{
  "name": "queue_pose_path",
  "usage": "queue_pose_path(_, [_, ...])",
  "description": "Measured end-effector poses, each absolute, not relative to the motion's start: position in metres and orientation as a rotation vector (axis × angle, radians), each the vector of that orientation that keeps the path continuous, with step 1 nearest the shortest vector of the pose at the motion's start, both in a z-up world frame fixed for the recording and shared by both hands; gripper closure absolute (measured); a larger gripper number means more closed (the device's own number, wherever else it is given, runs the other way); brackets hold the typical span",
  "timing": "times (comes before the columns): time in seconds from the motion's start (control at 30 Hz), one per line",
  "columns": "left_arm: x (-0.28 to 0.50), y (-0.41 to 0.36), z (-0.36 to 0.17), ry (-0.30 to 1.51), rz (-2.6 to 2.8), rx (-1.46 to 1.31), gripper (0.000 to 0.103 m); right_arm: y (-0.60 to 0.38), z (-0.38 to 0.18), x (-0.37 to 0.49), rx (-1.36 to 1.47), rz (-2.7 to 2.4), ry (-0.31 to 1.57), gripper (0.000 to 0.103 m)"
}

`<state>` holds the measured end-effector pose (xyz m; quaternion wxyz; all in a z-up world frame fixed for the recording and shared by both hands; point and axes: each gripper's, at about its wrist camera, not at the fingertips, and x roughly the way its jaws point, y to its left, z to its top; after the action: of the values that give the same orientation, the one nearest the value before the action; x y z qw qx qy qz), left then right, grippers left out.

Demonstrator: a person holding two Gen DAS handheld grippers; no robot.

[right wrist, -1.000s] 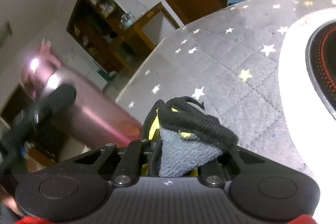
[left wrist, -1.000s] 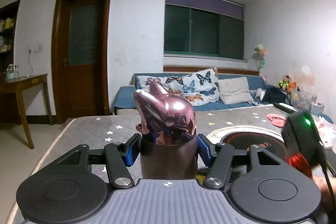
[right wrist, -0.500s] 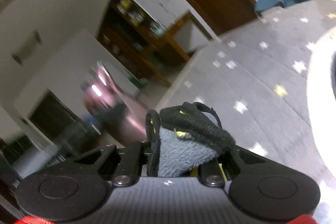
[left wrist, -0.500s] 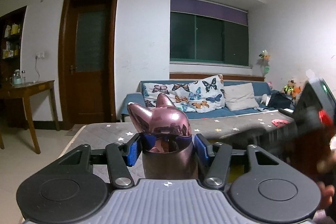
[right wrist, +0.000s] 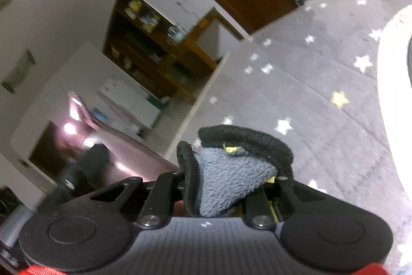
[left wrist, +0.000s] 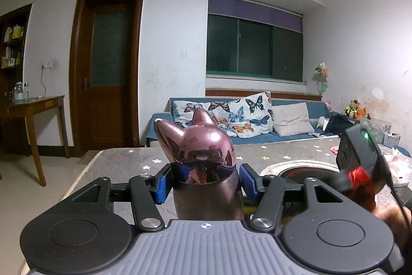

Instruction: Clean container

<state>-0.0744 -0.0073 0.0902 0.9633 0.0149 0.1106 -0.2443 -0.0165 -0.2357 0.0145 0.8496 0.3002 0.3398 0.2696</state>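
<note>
1. One shiny pink bottle (left wrist: 206,184) with a cat-ear lid – two pointed ears – stands upright between the two blue pads (left wrist: 161,184) of the left gripper (left wrist: 205,183), held above the table (left wrist: 123,161). The jaws have just been easing open a little, yet both pads press on the bottle's sides.
2. One grey cloth (right wrist: 226,182) with a black hem is bunched and pinched in the right gripper (right wrist: 229,187); it hides the fingertips.
3. From the right wrist camera the bottle (right wrist: 123,148) shows as a blurred pink shape off to the left of the cloth, apart from it.
4. The table wears one grey quilted cover with white and yellow stars; one round white-rimmed plate (left wrist: 303,166) (dark in the middle) lies on it.
5. Behind: one blue sofa (left wrist: 288,130) with three cushions, one brown door (left wrist: 108,68), one window (left wrist: 253,48).
</note>
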Motion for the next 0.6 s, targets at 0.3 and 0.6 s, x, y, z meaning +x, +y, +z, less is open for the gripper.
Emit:
queue_pose_path(0.3, [-0.070, -0.030, 0.081, 0.276, -0.500, 0.075, 0.041, -0.220, 0.012, -0.054, 0.420, 0.539, 0.741, 0.087])
queue_pose_path(0.6, [-0.064, -0.024, 0.085, 0.291, -0.480, 0.033, 0.042, -0.230, 0.027, -0.067, 0.421, 0.567, 0.693, 0.087])
